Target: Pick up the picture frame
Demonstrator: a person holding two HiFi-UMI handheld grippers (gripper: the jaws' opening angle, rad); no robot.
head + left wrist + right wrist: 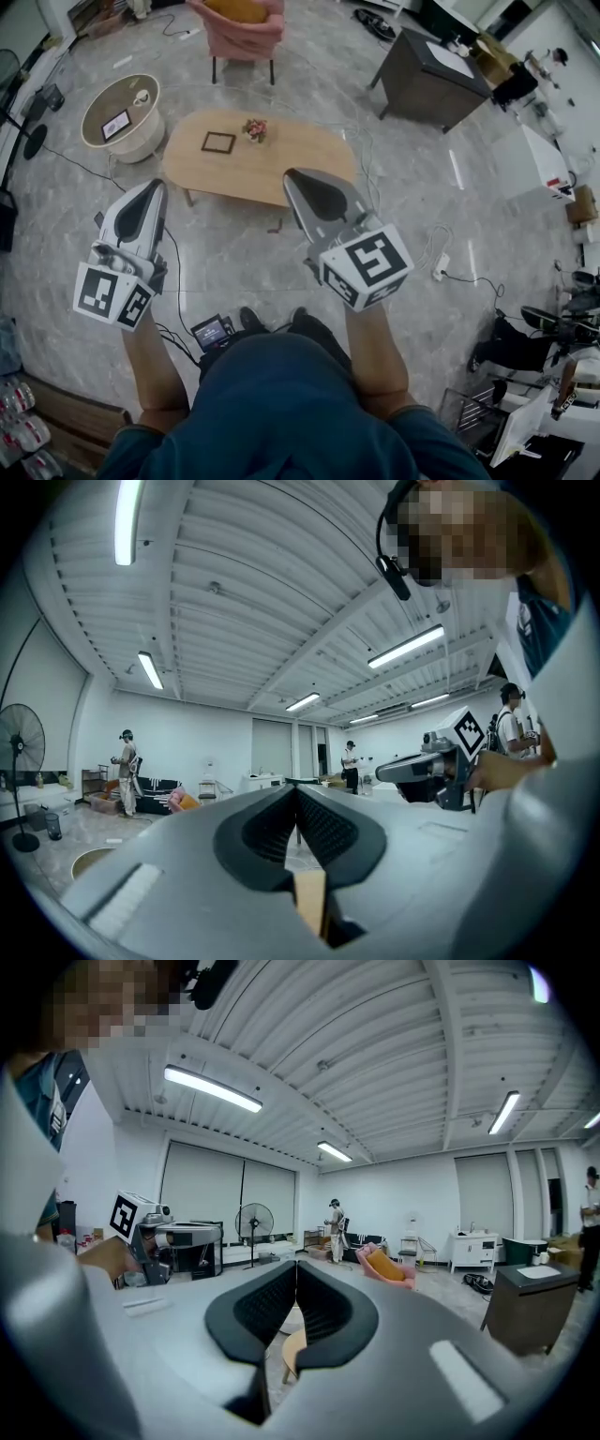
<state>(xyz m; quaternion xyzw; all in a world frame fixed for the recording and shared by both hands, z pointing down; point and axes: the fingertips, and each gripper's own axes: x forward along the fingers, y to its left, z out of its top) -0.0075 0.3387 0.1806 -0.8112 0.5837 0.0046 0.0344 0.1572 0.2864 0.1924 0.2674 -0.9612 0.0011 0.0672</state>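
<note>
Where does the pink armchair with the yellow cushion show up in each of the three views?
Head view: the pink armchair sits at the top edge, a little left of centre.
Left gripper view: small and far off, left of centre, by the far wall.
Right gripper view: just right of centre, on the open floor.
Shared landmark: the standing fan.

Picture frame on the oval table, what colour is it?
The picture frame is dark, near black; best in the head view.
</note>
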